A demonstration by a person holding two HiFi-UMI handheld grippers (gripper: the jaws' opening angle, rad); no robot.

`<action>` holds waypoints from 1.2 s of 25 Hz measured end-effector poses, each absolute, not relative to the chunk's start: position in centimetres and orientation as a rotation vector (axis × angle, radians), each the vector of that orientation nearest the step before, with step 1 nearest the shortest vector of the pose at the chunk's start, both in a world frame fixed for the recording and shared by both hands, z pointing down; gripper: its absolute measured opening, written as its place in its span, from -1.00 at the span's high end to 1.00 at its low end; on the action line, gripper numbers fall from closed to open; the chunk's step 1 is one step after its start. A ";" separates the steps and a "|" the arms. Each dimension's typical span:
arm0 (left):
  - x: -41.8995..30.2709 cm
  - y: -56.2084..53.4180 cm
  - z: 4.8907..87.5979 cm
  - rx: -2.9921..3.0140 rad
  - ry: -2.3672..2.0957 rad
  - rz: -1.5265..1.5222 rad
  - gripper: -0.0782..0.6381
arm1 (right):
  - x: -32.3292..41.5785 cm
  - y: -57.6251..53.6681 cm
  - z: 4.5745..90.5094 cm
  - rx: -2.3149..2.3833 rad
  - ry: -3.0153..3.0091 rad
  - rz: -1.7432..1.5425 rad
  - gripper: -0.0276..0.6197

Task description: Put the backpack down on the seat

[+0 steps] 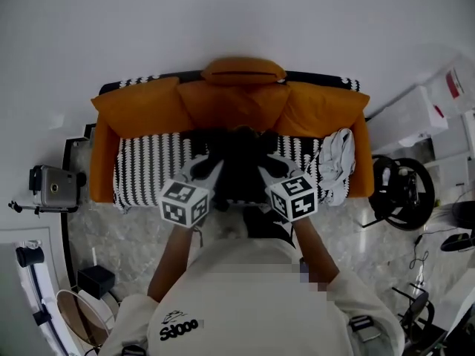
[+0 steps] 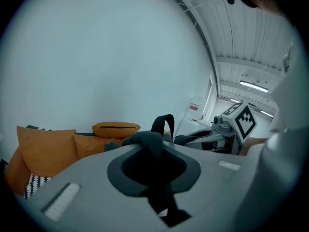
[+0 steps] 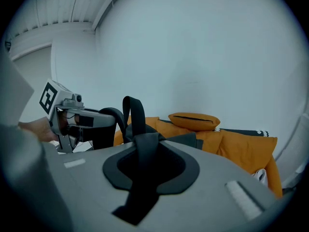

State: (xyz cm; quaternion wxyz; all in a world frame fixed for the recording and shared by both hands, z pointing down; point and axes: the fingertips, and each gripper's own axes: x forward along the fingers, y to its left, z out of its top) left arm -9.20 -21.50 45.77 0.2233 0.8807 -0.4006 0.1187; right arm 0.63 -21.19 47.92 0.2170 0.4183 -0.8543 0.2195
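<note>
**Jaws pinched on 2 straps, backpack over the seat**

Jaws of the left gripper [image 2: 150,151] stand almost together, pinching a dark strap [image 2: 154,140] that runs up between them. Those of the right gripper [image 3: 145,153] clamp a second strap [image 3: 144,144] the same way. The backpack [image 1: 239,162] hangs between the 2 grippers over the middle of the black-and-white seat [image 1: 148,165]. I cannot tell whether its base touches the seat.

The main risk, as I judge it, is an uneven release. If 1 gripper lets go first, the bag would swing on the other strap and could tip off the front edge onto the floor. The webbing looks thin and smooth, so it might also slide through a loose pinch, or snag on the jaws as they part.

Orange back cushions [image 1: 137,110] line the rear of the sofa, with a bolster [image 1: 243,70] on top. A pale crumpled cloth [image 1: 338,162] lies at the right end of the seat, beside the bag rather than under it. A camera [image 1: 52,186] stands left of the sofa and a steering wheel [image 1: 401,191] right of it, both clear of the drop.
</note>
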 end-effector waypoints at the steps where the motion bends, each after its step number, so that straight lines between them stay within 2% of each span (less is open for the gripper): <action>1: -9.2 -22.2 46.1 2.423 -1.106 0.336 0.65 | 0.6 -21.8 48.3 1.151 -2.362 0.619 0.72; 30: -8.1 -35.8 57.7 2.145 -1.082 0.503 0.65 | 1.5 -35.4 60.0 0.914 -2.218 0.851 0.72</action>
